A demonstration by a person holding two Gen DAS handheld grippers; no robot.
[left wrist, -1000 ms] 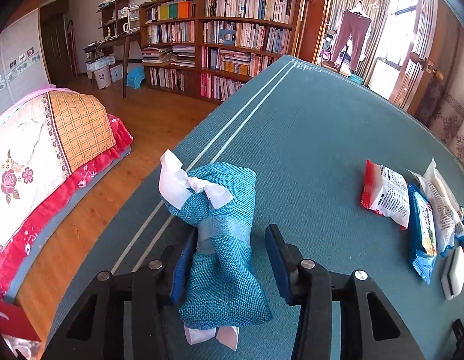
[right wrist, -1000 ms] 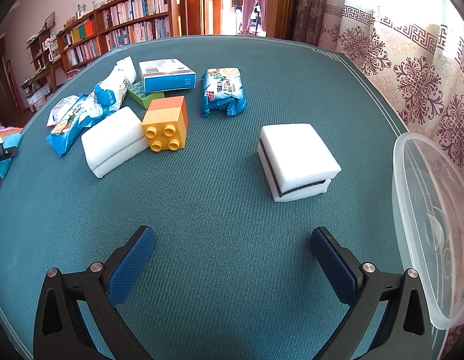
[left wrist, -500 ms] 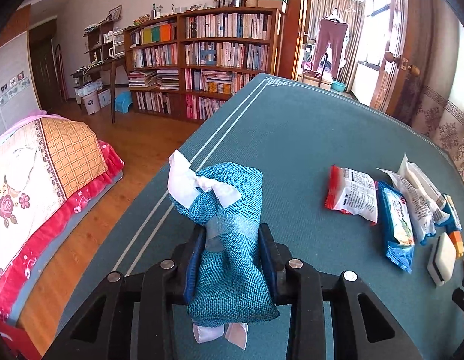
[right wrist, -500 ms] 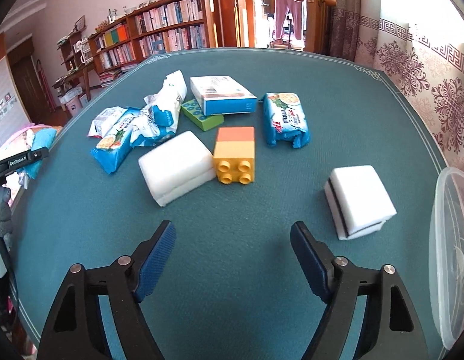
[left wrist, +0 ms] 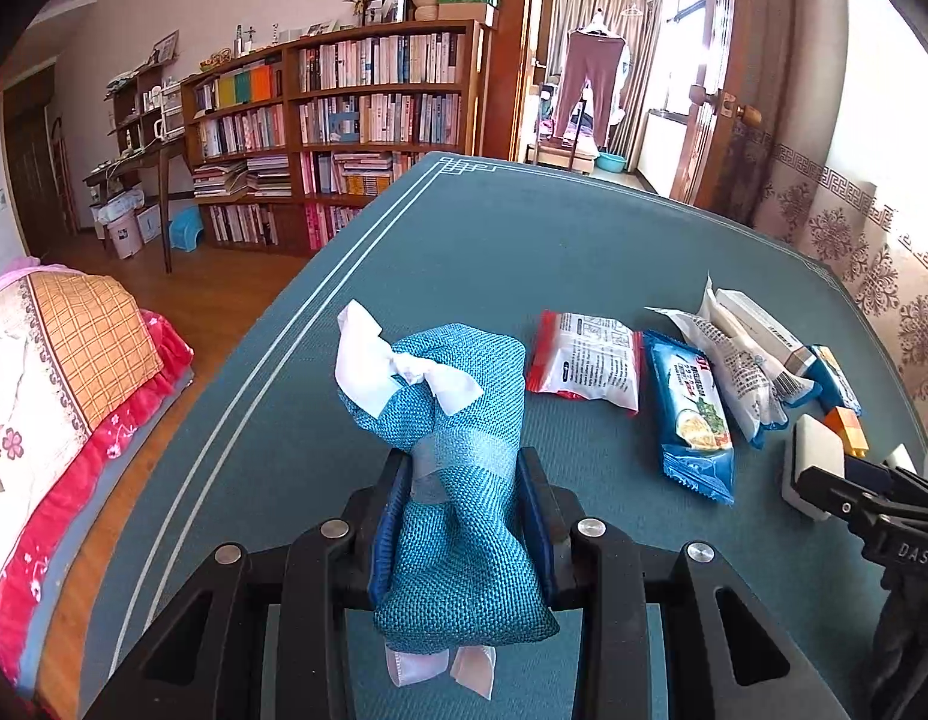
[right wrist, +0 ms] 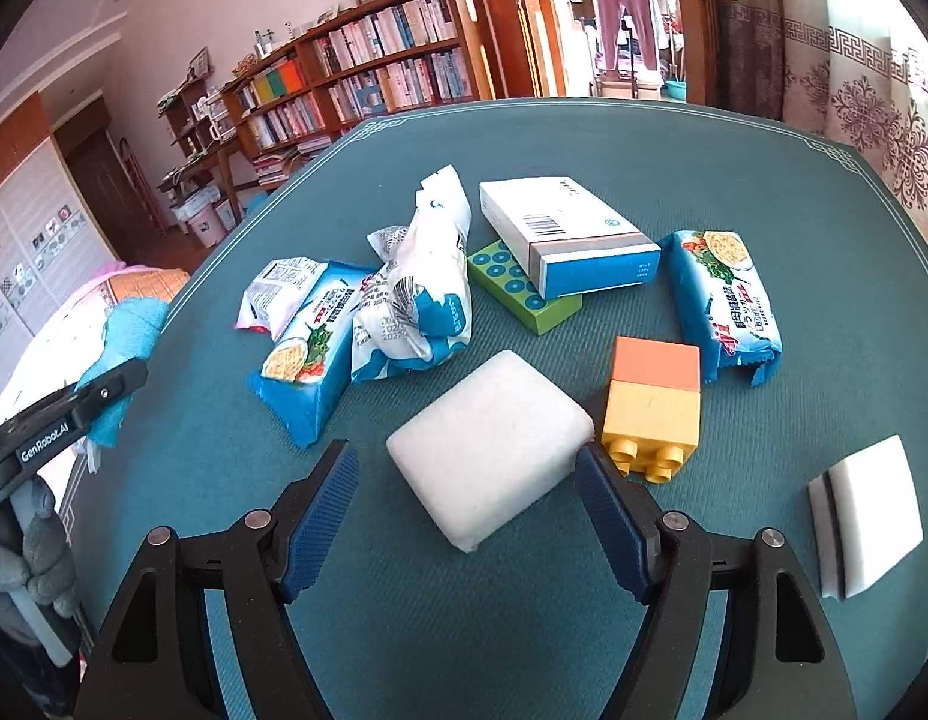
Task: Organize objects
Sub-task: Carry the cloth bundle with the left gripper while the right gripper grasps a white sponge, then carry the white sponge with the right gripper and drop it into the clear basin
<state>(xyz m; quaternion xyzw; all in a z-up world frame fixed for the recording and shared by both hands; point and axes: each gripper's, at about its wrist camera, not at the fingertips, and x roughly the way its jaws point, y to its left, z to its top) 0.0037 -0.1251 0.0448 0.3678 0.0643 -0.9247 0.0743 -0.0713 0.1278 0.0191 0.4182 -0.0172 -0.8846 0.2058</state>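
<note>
A blue woven pouch [left wrist: 464, 372] with white ribbon ends is clamped in my left gripper [left wrist: 464, 468], raised a little off the green table [left wrist: 523, 240]. The same pouch [right wrist: 128, 324] shows at the left edge of the right wrist view. My right gripper [right wrist: 464, 456] straddles a plain white sponge [right wrist: 490, 444] that lies on the table. Its jaws are opening: the right fingertip is at the sponge's corner and the left one stands apart from it.
Beyond the sponge lie a yellow-orange brick [right wrist: 652, 402], a green block [right wrist: 517, 288], a white-and-blue box [right wrist: 565, 234], two blue noodle packs [right wrist: 724, 294] and a white-blue bag [right wrist: 416, 294]. A black-and-white sponge [right wrist: 865, 516] sits at the right. A red-edged packet [left wrist: 583, 360] lies beside the pouch.
My left gripper shut on the pouch and carried it up and rightward. My right gripper swung left from the black-and-white sponge to the plain white one, with its jaws narrower than before.
</note>
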